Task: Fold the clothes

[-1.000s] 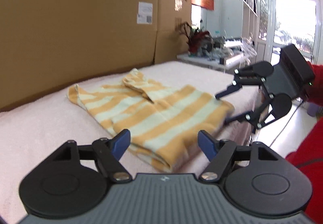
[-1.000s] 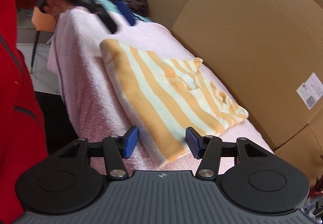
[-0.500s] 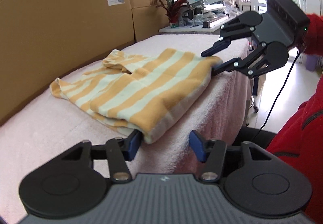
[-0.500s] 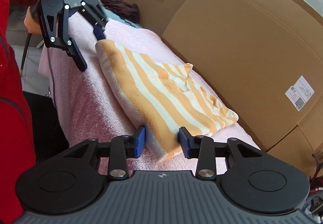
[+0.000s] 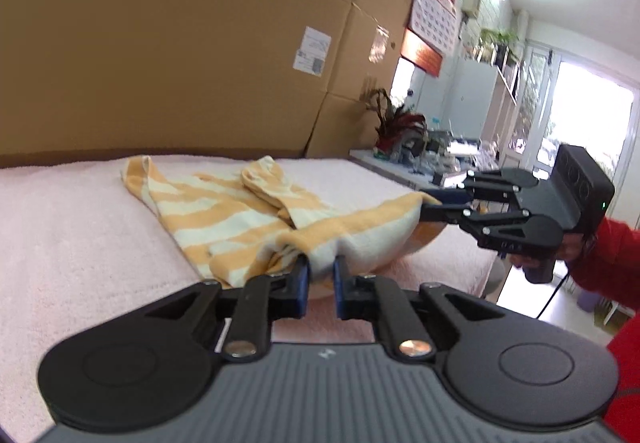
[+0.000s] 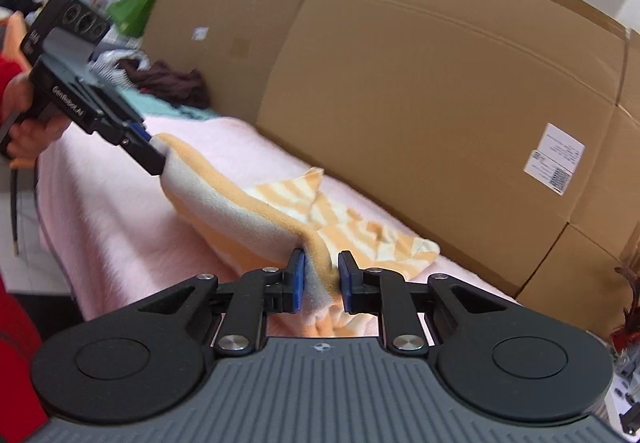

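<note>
My left claw (image 5: 319,279) is closing its blue pads on the thick folded edge of the striped sweater (image 5: 240,219), a soft, fuzzy knit in orange and cream bands. The cloth bunches between the pads and rises in a rounded hump just ahead of them. My right claw (image 6: 321,281) is closing as well, with the same folded edge pinched between its pads; from there the fabric runs up and away to my left as a taut, plush ridge.

The rest of the sweater lies crumpled ahead of both claws on the counter (image 5: 72,227), which is covered in a nubby pale pink towel. Beyond it, flat brown cardboard boxes (image 6: 420,103) form a wall with a white label (image 6: 554,159). A red sleeve (image 5: 612,255) shows behind my right claw.
</note>
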`<state>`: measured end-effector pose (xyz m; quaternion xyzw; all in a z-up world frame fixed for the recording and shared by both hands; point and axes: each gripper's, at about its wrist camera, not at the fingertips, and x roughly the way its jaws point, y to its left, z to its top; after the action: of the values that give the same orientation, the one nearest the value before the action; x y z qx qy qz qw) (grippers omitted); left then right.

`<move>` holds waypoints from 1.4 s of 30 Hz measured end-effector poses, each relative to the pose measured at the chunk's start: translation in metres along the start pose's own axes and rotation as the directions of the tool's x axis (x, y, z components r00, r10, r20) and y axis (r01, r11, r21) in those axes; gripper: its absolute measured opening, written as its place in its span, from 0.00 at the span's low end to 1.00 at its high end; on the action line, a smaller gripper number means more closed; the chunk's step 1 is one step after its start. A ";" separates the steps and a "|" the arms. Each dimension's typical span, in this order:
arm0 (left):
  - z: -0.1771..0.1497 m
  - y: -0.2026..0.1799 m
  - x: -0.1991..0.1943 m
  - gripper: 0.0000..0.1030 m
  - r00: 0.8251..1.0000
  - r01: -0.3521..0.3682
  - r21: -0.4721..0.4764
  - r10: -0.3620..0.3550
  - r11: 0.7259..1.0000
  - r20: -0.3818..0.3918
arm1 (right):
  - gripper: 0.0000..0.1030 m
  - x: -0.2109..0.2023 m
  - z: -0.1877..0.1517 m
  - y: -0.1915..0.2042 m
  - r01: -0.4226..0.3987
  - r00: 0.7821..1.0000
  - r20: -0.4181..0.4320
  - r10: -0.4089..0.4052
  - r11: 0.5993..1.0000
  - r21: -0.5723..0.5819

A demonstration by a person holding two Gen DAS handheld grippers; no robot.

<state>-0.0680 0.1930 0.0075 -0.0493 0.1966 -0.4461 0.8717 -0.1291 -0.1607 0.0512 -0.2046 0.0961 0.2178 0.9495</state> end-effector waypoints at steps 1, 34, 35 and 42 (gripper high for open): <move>0.005 0.005 0.003 0.06 1.000 -0.003 -0.031 0.003 1.000 0.016 | 0.18 0.000 0.002 -0.006 0.006 1.000 0.007 -0.006 1.000 0.029; 0.065 0.066 0.078 0.04 0.932 -0.281 -0.214 0.319 0.935 0.173 | 0.18 0.151 -0.002 -0.085 0.109 0.956 -0.292 -0.038 0.968 0.228; 0.068 0.060 0.083 0.06 0.943 -0.254 -0.202 0.289 0.946 0.163 | 0.19 0.150 -0.002 -0.085 0.114 0.955 -0.295 -0.045 0.968 0.224; 0.037 0.066 0.139 0.14 0.959 -0.284 -0.273 0.278 0.919 -0.062 | 0.20 0.104 -0.001 -0.122 0.213 0.968 -0.220 -0.122 0.861 0.462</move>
<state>0.0692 0.1184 -0.0169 -0.1382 0.2723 -0.2849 0.9086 0.0189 -0.2223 0.0648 0.0113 0.2157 0.0836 0.9728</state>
